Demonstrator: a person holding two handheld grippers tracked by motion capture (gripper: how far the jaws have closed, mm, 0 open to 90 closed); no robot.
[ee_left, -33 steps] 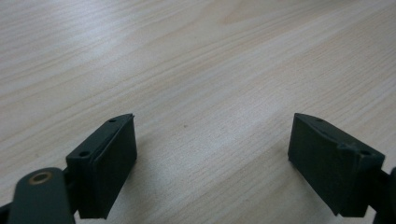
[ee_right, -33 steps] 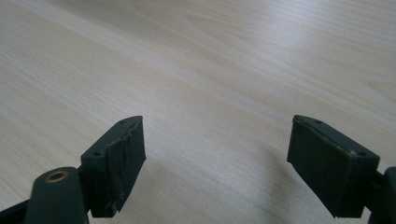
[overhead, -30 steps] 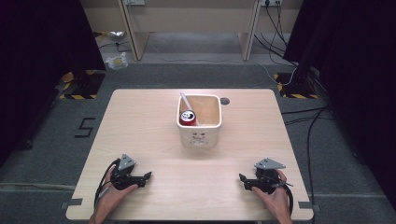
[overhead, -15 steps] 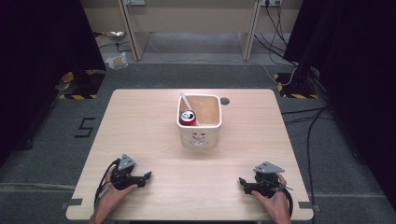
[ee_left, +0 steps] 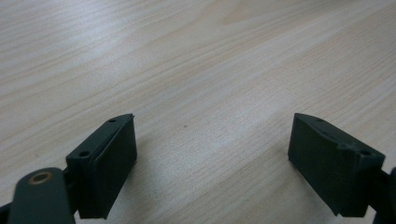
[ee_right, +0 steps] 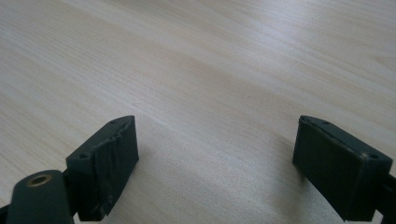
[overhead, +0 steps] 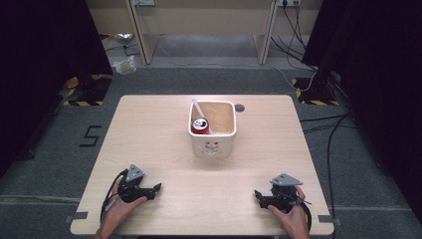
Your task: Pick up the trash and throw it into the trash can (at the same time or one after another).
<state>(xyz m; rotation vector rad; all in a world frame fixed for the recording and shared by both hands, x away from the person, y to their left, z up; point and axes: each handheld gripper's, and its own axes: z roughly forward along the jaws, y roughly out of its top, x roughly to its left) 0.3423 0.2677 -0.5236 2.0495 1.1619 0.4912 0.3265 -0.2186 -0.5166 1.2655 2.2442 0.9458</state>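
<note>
Since the earlier frame my right gripper (overhead: 268, 199) has slid a little toward me and outward along the counter's near edge; left gripper (overhead: 147, 190) unchanged, bin unchanged. Both sets of jaws stand wide, holding nothing; in each gripper view bare wood grain of the counter (ee_left: 196, 70) runs between the pads. The white bin (overhead: 212, 144) sits ahead of both grippers, mid-counter and slightly toward the far edge, well apart from either. It lies forward and to the right of my left jaws, forward and to the left of my right jaws. Left looks marginally nearer, though it is close to even. Inside the bin: one red can (overhead: 200, 125), upright against the left wall, top facing up, so its long axis is vertical; one white utensil handle (overhead: 198, 108) leaning out of the back-left corner, tilted. Count: one bin, one can, one utensil, two grippers. One dark round hole (overhead: 240, 107) in the counter just right of the bin's far corner. I judge the reach goes forward and inward, coming down from above.
</note>
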